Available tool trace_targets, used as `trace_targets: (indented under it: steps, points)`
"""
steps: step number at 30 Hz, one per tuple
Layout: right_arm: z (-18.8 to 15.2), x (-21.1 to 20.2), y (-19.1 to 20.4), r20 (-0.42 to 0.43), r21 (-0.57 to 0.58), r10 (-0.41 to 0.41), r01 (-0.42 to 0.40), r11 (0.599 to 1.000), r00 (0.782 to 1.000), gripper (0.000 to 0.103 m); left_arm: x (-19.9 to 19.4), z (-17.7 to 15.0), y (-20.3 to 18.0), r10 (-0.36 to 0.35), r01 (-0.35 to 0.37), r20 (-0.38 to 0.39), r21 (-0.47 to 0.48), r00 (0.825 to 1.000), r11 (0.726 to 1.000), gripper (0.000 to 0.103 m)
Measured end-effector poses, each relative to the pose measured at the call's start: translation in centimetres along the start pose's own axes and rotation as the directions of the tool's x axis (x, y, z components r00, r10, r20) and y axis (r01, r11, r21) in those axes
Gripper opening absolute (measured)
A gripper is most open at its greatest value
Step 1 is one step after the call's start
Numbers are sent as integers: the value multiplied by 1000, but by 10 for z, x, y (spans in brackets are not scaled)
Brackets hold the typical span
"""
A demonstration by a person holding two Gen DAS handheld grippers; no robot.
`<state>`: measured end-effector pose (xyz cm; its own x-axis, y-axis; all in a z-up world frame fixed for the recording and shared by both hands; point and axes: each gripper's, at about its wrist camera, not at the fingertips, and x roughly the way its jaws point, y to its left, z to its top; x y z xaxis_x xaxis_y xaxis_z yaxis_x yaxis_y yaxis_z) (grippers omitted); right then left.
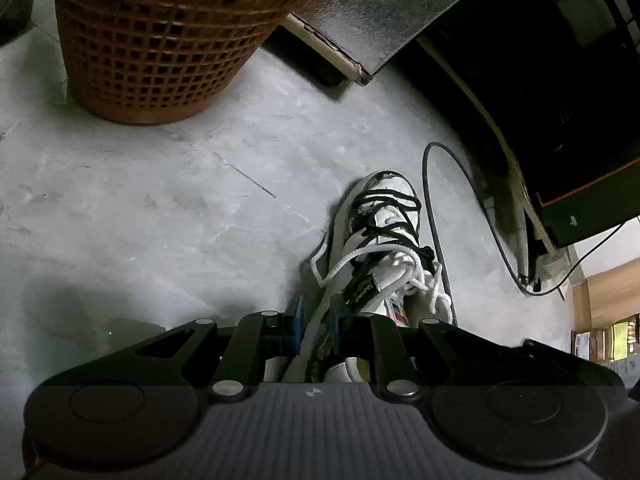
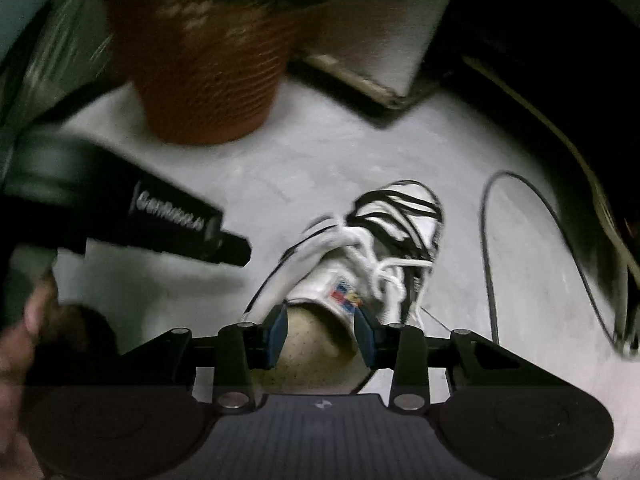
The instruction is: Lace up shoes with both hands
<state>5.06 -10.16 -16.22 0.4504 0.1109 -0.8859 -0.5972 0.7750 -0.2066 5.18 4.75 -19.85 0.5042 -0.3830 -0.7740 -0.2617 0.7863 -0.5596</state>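
A white sneaker [image 1: 384,216] with black lacing stands on the grey floor, toe pointing away. A loose white lace [image 1: 340,264] runs from its eyelets back toward me. My left gripper [image 1: 316,314] is shut on that lace, which passes between the two blue pads [image 1: 298,316]. The right wrist view is blurred. There my right gripper [image 2: 322,330] hangs open over the sneaker's [image 2: 384,240] ankle opening, the tan insole [image 2: 312,348] showing between its jaws with nothing gripped. The left gripper's black body [image 2: 236,250] reaches in from the left, held by a hand [image 2: 24,320].
An orange-brown mesh basket [image 1: 160,40] stands on the floor at the back left. A black cable [image 1: 436,208] loops just right of the sneaker. A metal-faced panel [image 1: 380,8] and dark furniture [image 1: 560,120] close off the back and right. Bare concrete floor [image 1: 140,200] lies to the left.
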Motion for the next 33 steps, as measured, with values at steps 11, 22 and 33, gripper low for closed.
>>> trace_targets:
  steps: [11,22,33]
  points:
    - [-1,22,10,-44,-204,-66,56,977,997,36,6,-4,3,1,-1,-28,-9,1000,1000,16]
    - [7,33,6,-33,-300,-92,78,951,995,34,10,-5,5,6,-7,-48,-16,999,1000,16]
    - [13,50,4,-92,-403,-99,54,913,991,19,13,-6,9,5,-7,-60,-43,998,999,16]
